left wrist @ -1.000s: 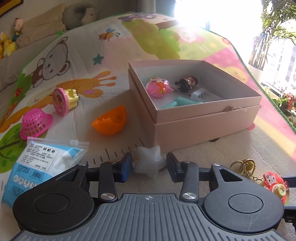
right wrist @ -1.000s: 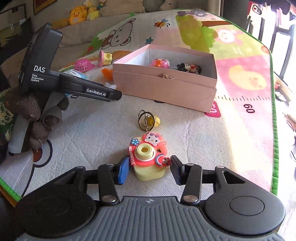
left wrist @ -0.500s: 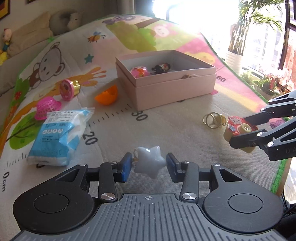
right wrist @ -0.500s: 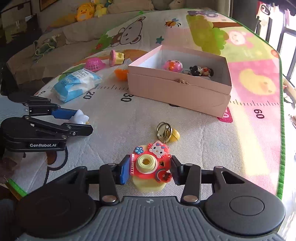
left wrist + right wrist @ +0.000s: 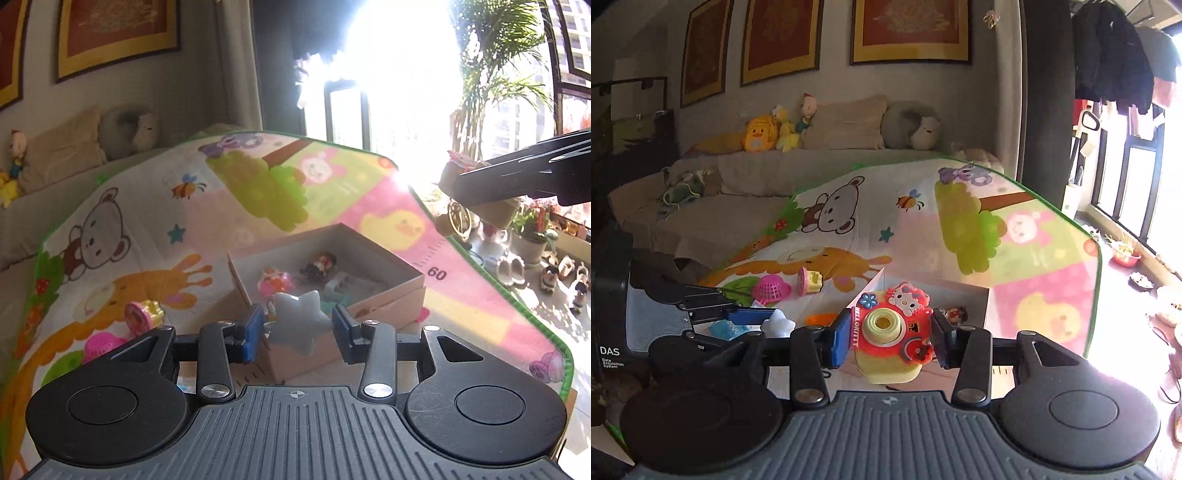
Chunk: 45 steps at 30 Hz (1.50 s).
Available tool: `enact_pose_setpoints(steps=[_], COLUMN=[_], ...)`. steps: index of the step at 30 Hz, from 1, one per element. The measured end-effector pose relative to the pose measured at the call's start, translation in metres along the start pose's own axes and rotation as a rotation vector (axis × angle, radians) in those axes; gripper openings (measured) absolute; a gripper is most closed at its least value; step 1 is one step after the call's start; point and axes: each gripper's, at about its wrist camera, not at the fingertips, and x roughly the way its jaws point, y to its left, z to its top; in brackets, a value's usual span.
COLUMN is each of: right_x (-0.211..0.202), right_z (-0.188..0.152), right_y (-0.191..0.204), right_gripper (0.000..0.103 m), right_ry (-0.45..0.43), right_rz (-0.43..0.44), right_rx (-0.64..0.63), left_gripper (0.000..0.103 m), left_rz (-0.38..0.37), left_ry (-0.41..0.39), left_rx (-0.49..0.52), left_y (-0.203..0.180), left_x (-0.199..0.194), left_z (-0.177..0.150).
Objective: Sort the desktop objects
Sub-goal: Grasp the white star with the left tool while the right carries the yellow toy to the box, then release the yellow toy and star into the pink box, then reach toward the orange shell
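- While both claws hang in the air above the play mat, each carries a toy: the left claw is clamped on a pale star toy, and the right claw holds a Hello Kitty toy camera between its pads
- The open pink box, which already holds small figures, lies ahead of and below both claws on the mat
- Risk: the star is pinched only across its rounded arms, so I judge it could twist or slip out on the way
- Risk: the camera's keyring dangles beneath it and could snag the box rim
- Risk: both claws heading for one box could collide over it
- The camera's lens faces back toward the right wrist view, body upright, long axis roughly across the pads
- The star has no clear long axis; one arm points up
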Motion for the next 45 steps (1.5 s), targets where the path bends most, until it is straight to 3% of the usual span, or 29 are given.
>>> enact_pose_setpoints(steps=[4,6,7,9,15,19,27,34,36,41,45], right_x=[0.044,0.076,0.09,0.119,0.151,0.163,0.204,0.264,0.277,0.29,0.268], right_z=[0.022,0.03,0.032,0.029,-0.005,-0.005,0.011,-0.01,-0.017,-0.028,-0.032], right_y=[-0.015,-0.023,-0.027,-0.036,-0.033,-0.005,0.094,0.162,0.17,0.176,0.171], right_gripper=[0.043,0.044,0.045,0.045,0.045,0.045,0.046,0.045,0.042,0.008,0.008], right_ry=[0.005,0.011,0.028,0.094,0.195,0.215,0.246,0.344,0.376,0.433,0.445], right_rz=[-0.031,-0.063,-0.063,-0.082,-0.076,-0.035,0.094,0.029,0.006,-0.03,0.022], right_rx=[0.016,0.037,0.045,0.09,0.116,0.057,-0.138,-0.394,-0.443,-0.478,-0.448], left_gripper=[0.046,0.063,0.066,0.081,0.095,0.095,0.097,0.1,0.1,0.101,0.101], left_rz=[0.041,0.038,0.055,0.069,0.165,0.265,0.381,0.397,0.398,0.399,0.402], left_ry=[-0.033,-0.017,-0.006,0.009,0.057,0.09,0.126,0.14,0.142,0.15,0.152], left_rx=[-0.036,-0.067,-0.075,-0.081,-0.021,-0.056,-0.135,-0.225,-0.239,-0.291,-0.286], left_y=[0.005,0.01,0.012,0.015,0.021,0.04,0.087,0.113,0.117,0.127,0.125], left_x=[0.047,0.067,0.071,0.067,0.028,0.016,0.007,0.0,-0.001,-0.003,-0.002], left_z=[0.025,0.027,0.024,0.011,-0.059,-0.086,-0.104,-0.116,-0.119,-0.121,-0.121])
